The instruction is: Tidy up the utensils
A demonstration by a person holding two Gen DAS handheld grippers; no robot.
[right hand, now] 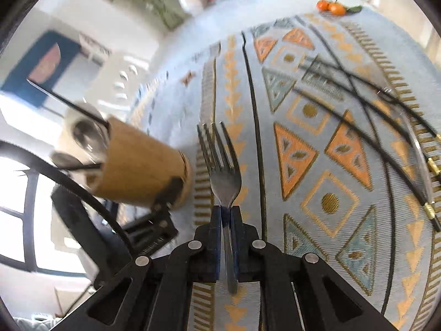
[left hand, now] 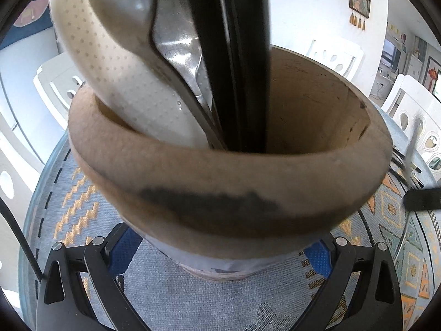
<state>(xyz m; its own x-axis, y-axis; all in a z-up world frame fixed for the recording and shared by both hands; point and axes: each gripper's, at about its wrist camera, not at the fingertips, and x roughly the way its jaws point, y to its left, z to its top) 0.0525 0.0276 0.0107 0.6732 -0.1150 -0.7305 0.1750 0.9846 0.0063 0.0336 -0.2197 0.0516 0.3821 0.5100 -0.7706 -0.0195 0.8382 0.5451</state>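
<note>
The fork point(right hand: 223, 165) is clamped by its neck in the right gripper point(right hand: 226, 215), tines forward, lifted clear of the table point(right hand: 317, 220). Carry it to the holder point(left hand: 226, 176), which the left gripper point(left hand: 220, 251) braces with jaws wide around its base. Aim for the open side beside the ladles point(left hand: 129, 55). Lower the handle first.

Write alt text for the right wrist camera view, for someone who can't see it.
The right gripper is shut on a metal fork, tines pointing away, above a patterned blue and orange tablecloth. To the left, a brown utensil holder already holds utensils, and black chopsticks lie on the cloth to the right.
</note>
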